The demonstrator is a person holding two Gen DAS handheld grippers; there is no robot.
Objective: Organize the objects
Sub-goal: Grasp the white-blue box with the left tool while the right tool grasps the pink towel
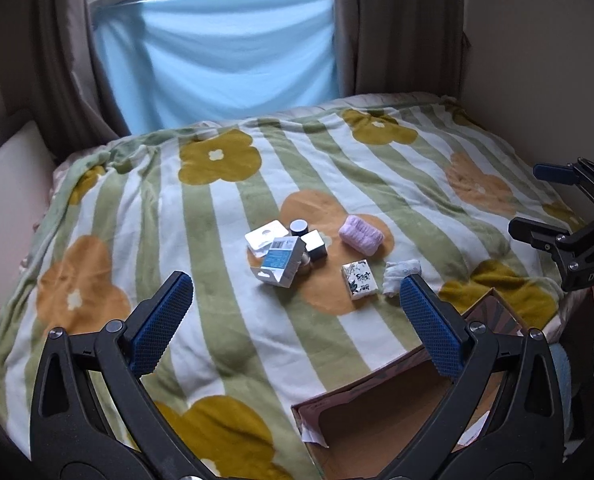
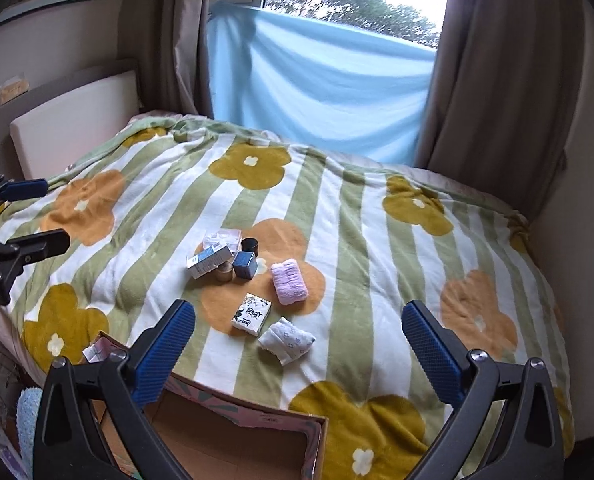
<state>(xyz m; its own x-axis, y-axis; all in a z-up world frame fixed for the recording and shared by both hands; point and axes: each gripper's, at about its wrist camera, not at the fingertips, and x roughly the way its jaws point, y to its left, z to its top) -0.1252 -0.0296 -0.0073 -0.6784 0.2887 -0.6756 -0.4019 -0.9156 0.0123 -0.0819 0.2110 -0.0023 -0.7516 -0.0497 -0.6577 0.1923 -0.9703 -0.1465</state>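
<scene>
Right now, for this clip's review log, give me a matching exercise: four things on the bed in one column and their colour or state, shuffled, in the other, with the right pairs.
Things
1. rolled towel
2. cardboard box
3. patterned packet
4. cube box

Descriptions
A. white with dark floral print
B. dark blue, next to the blue and white carton
C. pink, fluffy
D. open, nothing visible inside

Pairs: 1-C, 2-D, 3-A, 4-B

Both the left gripper and the right gripper are open, holding nothing.
</scene>
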